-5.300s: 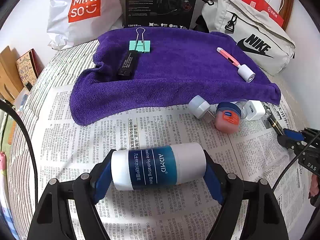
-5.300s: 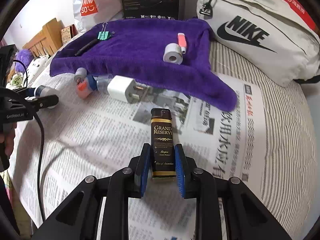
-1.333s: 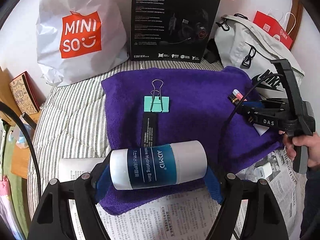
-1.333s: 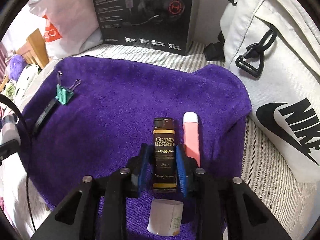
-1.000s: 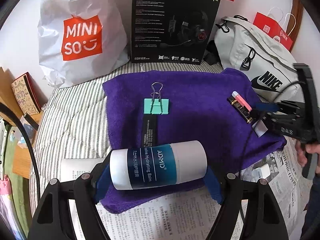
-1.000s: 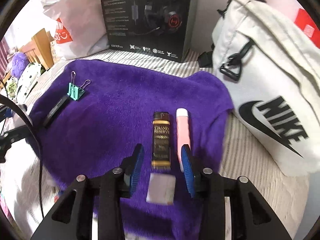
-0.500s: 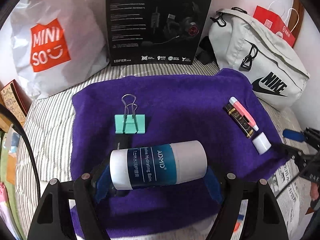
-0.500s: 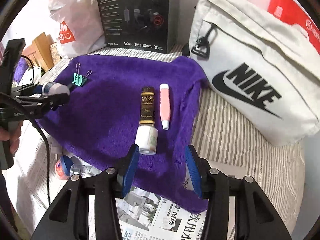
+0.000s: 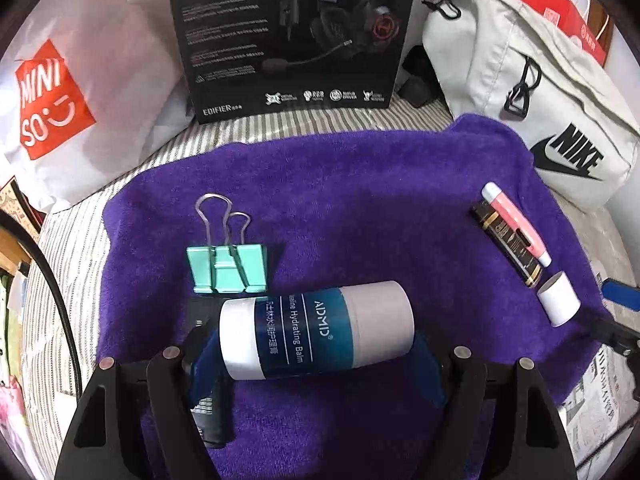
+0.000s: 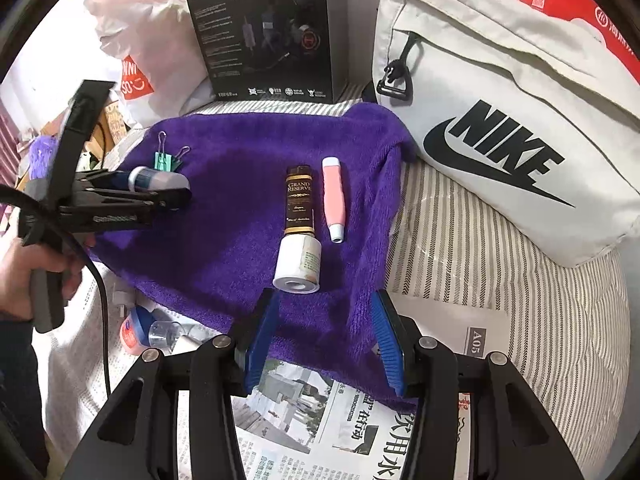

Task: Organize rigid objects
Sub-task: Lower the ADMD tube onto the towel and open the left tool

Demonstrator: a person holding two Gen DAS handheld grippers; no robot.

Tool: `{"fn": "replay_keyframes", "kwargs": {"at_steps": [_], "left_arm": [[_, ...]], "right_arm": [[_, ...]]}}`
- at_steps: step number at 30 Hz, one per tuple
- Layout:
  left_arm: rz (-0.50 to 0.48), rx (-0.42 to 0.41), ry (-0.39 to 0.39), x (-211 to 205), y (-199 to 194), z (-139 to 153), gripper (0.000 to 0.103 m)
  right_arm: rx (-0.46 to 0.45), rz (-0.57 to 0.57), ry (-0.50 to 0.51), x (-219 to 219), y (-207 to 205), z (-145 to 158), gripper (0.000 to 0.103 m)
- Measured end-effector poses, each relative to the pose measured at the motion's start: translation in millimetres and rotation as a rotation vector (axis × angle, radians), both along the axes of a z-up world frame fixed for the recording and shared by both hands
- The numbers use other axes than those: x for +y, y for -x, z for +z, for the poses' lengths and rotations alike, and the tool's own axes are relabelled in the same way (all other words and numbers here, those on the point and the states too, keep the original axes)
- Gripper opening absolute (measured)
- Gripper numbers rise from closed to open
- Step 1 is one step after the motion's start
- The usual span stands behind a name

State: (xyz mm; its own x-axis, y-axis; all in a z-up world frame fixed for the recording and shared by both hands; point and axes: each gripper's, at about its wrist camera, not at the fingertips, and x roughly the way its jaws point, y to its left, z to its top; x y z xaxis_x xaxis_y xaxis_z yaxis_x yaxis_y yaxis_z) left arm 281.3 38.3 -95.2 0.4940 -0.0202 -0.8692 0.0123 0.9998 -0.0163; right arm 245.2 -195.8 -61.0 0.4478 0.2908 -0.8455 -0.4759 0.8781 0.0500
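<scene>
My left gripper (image 9: 316, 350) is shut on a blue and white hydrating balm tube (image 9: 316, 328), held just above the purple towel (image 9: 360, 200), beside a green binder clip (image 9: 227, 267) and over a black flat bar (image 9: 208, 412). It also shows in the right wrist view (image 10: 160, 184). My right gripper (image 10: 326, 336) is open and empty at the towel's near edge. On the towel (image 10: 240, 208) lie the brown Grand Reserve lighter (image 10: 299, 200), a pink tube (image 10: 334, 196) and a small white jar (image 10: 298, 264).
A black headset box (image 9: 292, 36), a white Miniso bag (image 9: 60, 92) and a white Nike bag (image 10: 500, 112) stand behind the towel. Newspaper (image 10: 320, 420) lies in front. A Vaseline tin (image 10: 134, 328) and small bottles sit by the towel's left front edge.
My right gripper set the lighter on the towel beside the pink tube, opened and drew back. My left gripper carried the balm tube forward over the towel, toward the binder clip.
</scene>
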Motion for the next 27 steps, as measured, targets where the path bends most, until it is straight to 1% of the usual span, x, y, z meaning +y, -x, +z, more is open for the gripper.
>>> {"fn": "replay_keyframes", "kwargs": {"at_steps": [5, 8, 11, 14, 15, 20, 23, 27], "left_arm": [[0.003, -0.01, 0.0, 1, 1, 1, 0.078], [-0.004, -0.012, -0.023, -2, 3, 0, 0.078], [0.001, -0.008, -0.023, -2, 6, 0, 0.079], [0.002, 0.001, -0.017, -4, 11, -1, 0.082], [-0.001, 0.005, -0.014, -5, 13, -2, 0.085], [0.006, 0.016, -0.017, -9, 26, -4, 0.086], [0.02, 0.004, 0.009, -9, 38, 3, 0.085], [0.024, -0.017, 0.033, -9, 59, 21, 0.085]], "right_arm": [[-0.005, 0.001, -0.013, -2, 6, 3, 0.048], [-0.003, -0.005, -0.023, -4, 7, 3, 0.048], [0.005, -0.011, -0.023, -7, 10, 2, 0.048], [0.011, -0.02, -0.021, -12, 16, 2, 0.048], [0.01, -0.021, -0.021, -12, 17, 2, 0.048], [0.008, -0.037, -0.026, -16, 31, 3, 0.048], [0.011, -0.045, -0.037, -18, 39, 4, 0.048], [0.012, -0.061, -0.044, -20, 52, 6, 0.048]]}}
